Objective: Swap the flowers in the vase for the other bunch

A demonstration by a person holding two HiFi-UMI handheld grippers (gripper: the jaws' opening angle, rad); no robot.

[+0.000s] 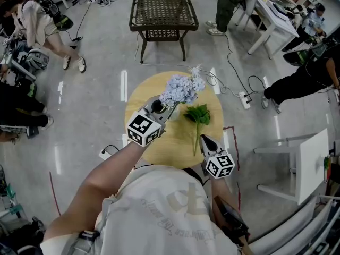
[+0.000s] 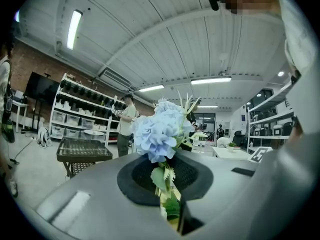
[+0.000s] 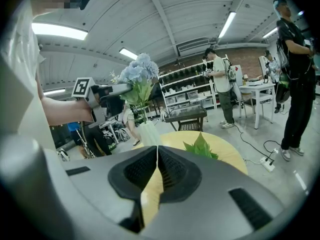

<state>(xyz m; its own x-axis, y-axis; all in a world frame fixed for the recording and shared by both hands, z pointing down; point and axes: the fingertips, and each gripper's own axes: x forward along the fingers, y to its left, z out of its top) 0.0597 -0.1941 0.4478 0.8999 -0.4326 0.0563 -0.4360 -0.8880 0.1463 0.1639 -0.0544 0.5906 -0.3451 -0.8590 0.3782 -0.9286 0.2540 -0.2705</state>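
**ITEM: blue bunch coming out of vase, lift stage**

**Head view.**
- Round wooden table (image 1: 143, 142).
- L gripper (image 1: 169, 109) just 10 o'clock of table ctr, pinching the blue hydrangea bunch (image 1: 183, 88). Blooms sit at 12–1 o'clock.
- Green bunch (image 1: 197, 116) lies flat at 3 o'clock, apart from both grippers.
- R gripper (image 1: 203, 138) at 5 o'clock near the rim, nothing in it.
- Vase hidden under blooms and gripper.

**Left gripper view.**
- L gripper (image 2: 167, 181): jaws clamped on green stem and leaves, blue hydrangea bunch (image 2: 160, 131) upright above.
- Handling, as judged: keep the pinch firm and draw straight up till stem ends clear the rim. No sideways pull, or the vase may tip.

**Right gripper view.**
- R gripper (image 3: 158, 156): jaws pressed together, empty. Could steady the vase if needed.
- Vase (image 3: 148, 133), white, upright, at 11 o'clock beyond the jaws. The blue stems run down to its mouth; can't tell if the ends are out. No other contents seen.
- Green bunch (image 3: 201, 146) at 1 o'clock on the table, beside the vase.
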